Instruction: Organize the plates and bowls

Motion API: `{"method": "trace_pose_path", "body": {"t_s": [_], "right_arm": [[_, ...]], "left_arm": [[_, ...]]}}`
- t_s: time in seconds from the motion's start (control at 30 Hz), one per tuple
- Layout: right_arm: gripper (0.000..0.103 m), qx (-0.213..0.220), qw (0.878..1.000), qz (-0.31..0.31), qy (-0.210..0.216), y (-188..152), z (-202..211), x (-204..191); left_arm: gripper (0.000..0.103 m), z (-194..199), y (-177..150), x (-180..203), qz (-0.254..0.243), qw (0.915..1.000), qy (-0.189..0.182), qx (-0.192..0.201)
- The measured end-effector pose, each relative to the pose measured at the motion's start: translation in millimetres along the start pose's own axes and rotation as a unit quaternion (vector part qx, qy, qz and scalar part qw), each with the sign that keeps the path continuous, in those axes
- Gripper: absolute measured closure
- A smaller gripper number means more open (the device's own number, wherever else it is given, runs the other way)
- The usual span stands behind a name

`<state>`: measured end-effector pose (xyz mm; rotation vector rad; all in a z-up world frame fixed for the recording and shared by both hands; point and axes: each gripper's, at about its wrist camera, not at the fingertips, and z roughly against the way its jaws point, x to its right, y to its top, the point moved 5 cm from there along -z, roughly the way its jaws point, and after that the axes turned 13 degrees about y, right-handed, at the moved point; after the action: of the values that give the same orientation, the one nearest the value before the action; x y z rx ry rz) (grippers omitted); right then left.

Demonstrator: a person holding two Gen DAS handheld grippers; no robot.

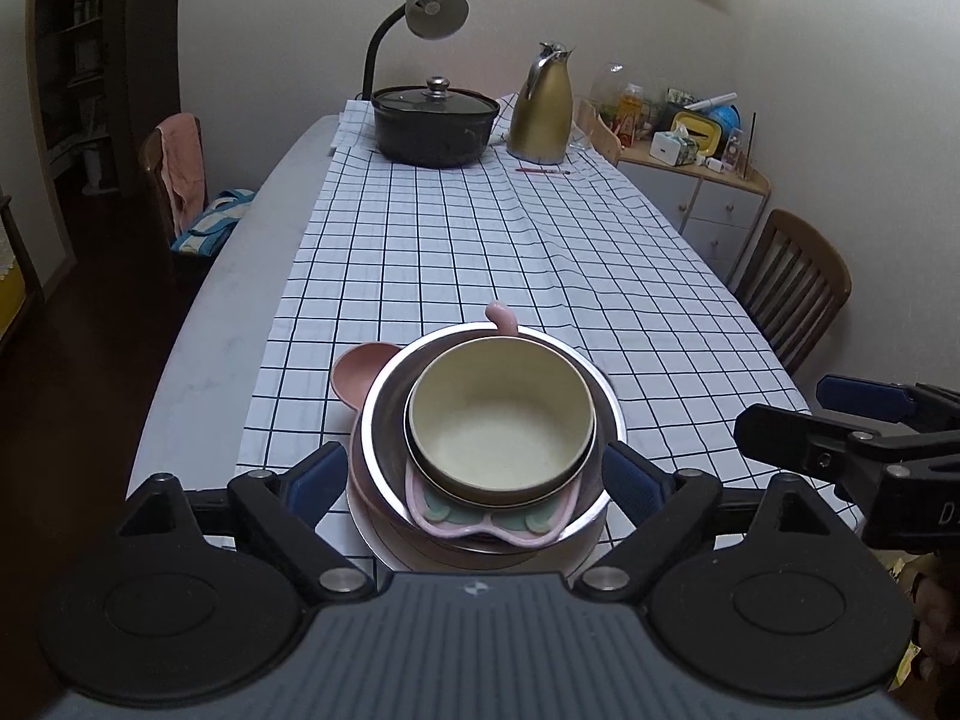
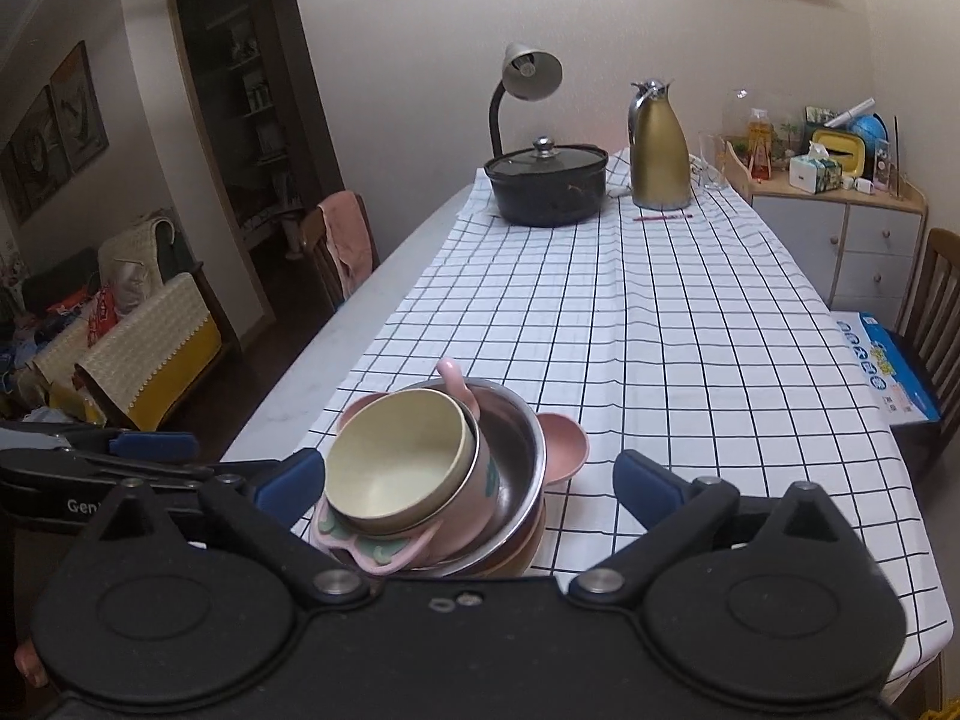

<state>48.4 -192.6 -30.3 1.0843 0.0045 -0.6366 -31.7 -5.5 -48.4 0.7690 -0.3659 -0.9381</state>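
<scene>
A stack of dishes stands on the checked tablecloth near the table's front edge. A cream bowl [image 1: 501, 420] sits on top, inside a pink dish with green marks [image 1: 480, 519], inside a steel bowl [image 1: 384, 420], on a pink plate with ear-shaped lobes [image 1: 354, 372]. My left gripper [image 1: 477, 477] is open, its blue fingers on either side of the stack. My right gripper [image 2: 468, 480] is open too, around the same stack: cream bowl [image 2: 396, 456], steel bowl [image 2: 519, 450]. The right gripper also shows in the left wrist view [image 1: 840, 420].
A black lidded pot [image 1: 435, 123], a gold jug [image 1: 540, 108] and a desk lamp [image 1: 429, 6] stand at the table's far end. A red pen [image 1: 543, 170] lies near the jug. Wooden chairs [image 1: 792, 288] flank the table. A cluttered cabinet [image 1: 696, 180] stands back right.
</scene>
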Motion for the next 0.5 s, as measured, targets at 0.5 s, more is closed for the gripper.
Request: {"method": "trace_pose_path", "body": {"t_s": [0.5], "right_arm": [[0.000,0.033,0.999,0.021,0.001,1,23,-5]], "left_arm": [[0.011,29,-9,7,0.016,0.9993,0.027,0.019]]}}
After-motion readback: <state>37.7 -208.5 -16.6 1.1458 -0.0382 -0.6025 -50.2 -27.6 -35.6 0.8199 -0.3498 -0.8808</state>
